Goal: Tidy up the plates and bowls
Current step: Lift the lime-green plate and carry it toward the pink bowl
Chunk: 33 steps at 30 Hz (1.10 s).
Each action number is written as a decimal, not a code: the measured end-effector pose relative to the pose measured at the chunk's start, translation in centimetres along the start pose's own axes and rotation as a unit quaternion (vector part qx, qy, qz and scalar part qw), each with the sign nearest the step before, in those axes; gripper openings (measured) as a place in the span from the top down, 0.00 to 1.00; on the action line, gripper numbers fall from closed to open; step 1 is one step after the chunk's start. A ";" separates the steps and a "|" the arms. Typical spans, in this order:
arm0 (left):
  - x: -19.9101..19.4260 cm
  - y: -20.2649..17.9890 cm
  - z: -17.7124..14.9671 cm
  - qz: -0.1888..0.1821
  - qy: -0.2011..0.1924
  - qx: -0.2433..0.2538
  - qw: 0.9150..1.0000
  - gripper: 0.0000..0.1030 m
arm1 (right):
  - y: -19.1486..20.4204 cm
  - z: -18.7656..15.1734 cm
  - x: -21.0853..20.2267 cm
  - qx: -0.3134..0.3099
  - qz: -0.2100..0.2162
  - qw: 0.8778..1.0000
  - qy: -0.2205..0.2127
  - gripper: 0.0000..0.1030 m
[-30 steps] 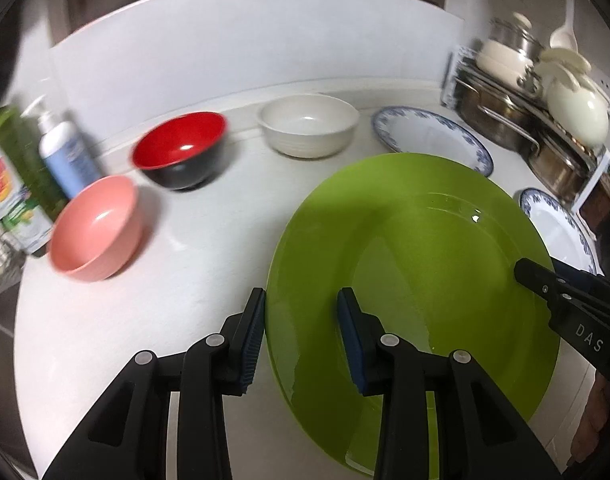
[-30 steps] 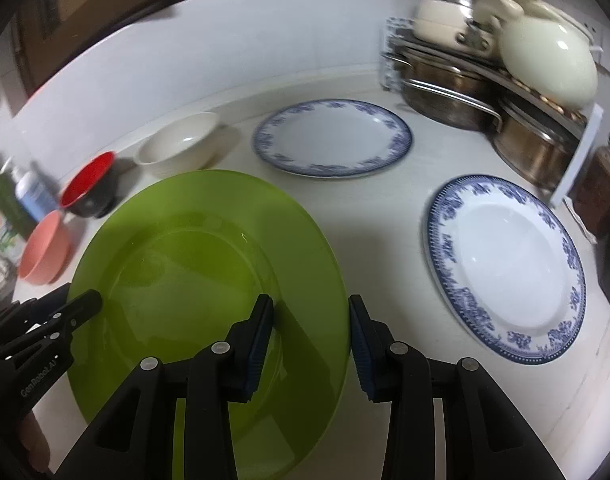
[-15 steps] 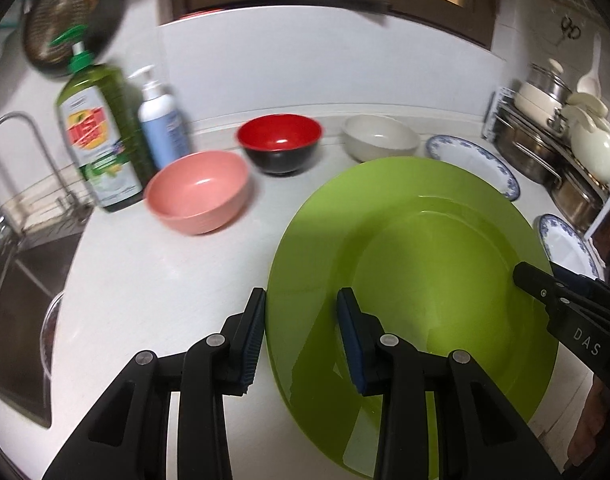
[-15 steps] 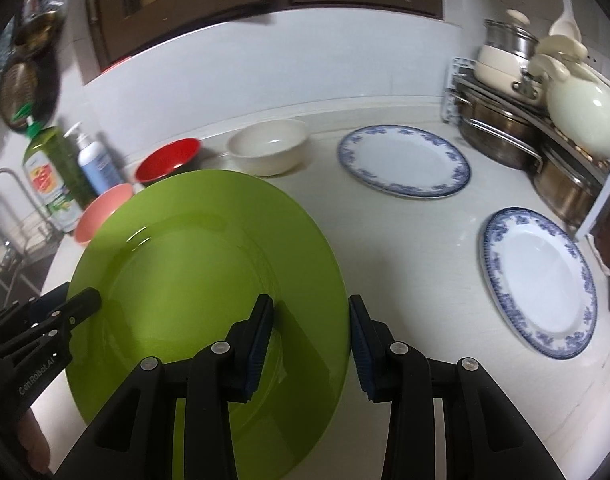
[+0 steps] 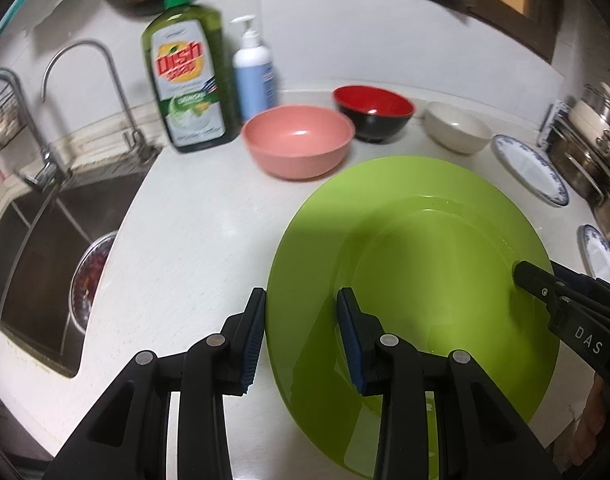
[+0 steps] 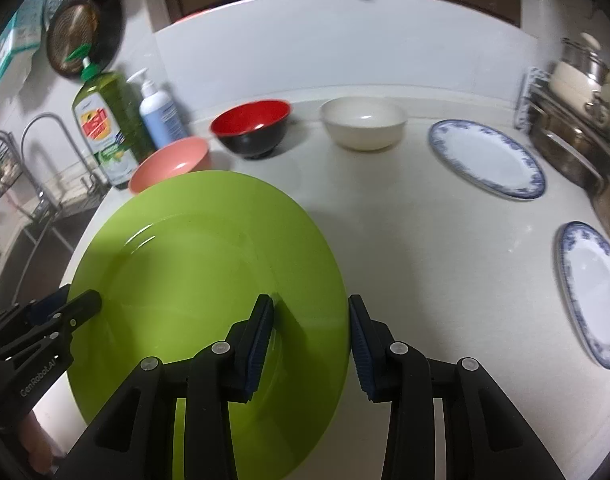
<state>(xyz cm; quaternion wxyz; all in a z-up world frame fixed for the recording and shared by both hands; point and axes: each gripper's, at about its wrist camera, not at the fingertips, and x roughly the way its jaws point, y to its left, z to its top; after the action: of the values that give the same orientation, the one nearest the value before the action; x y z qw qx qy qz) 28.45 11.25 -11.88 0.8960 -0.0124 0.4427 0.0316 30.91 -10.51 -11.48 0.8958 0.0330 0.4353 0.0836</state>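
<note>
Fingers (image 5: pixel 253 336) with ribbed blue pads grip glossy round green plate (image 5: pixel 425 248).

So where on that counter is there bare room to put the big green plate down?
The widest bare patch of counter lies between the green plate, the white bowl and the two blue-rimmed plates. Another lies between the sink and the pink bowl. The back is crowded with bowls and bottles.

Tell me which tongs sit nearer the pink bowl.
Left. The left tongs grip the green plate on its rim toward the pink bowl; the right tongs grip the opposite rim.
</note>
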 end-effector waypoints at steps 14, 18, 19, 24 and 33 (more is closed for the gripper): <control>3.8 2.8 -2.1 0.012 0.044 -0.023 0.999 0.65 | 2.7 -1.3 4.6 -0.020 0.013 0.998 0.058 0.62; 4.2 3.0 -2.3 0.013 0.048 -0.026 0.998 0.65 | 2.8 -1.6 5.2 -0.021 0.014 0.997 0.068 0.62; 4.3 3.0 -2.3 0.012 0.050 -0.027 0.998 0.65 | 2.8 -1.5 5.3 -0.020 0.012 0.997 0.069 0.62; 4.5 3.1 -2.4 0.015 0.051 -0.028 0.998 0.65 | 3.2 -1.6 5.7 -0.022 0.009 0.997 0.073 0.62; 4.6 3.3 -2.5 0.015 0.053 -0.026 0.998 0.65 | 3.3 -1.7 5.9 -0.019 0.006 0.997 0.073 0.62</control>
<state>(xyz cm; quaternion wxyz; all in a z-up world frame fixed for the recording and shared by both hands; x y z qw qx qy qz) 29.08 14.59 -17.06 0.8700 -0.0308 0.4888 0.0560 32.73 -6.25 -16.67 0.8617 0.0125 0.4974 0.0996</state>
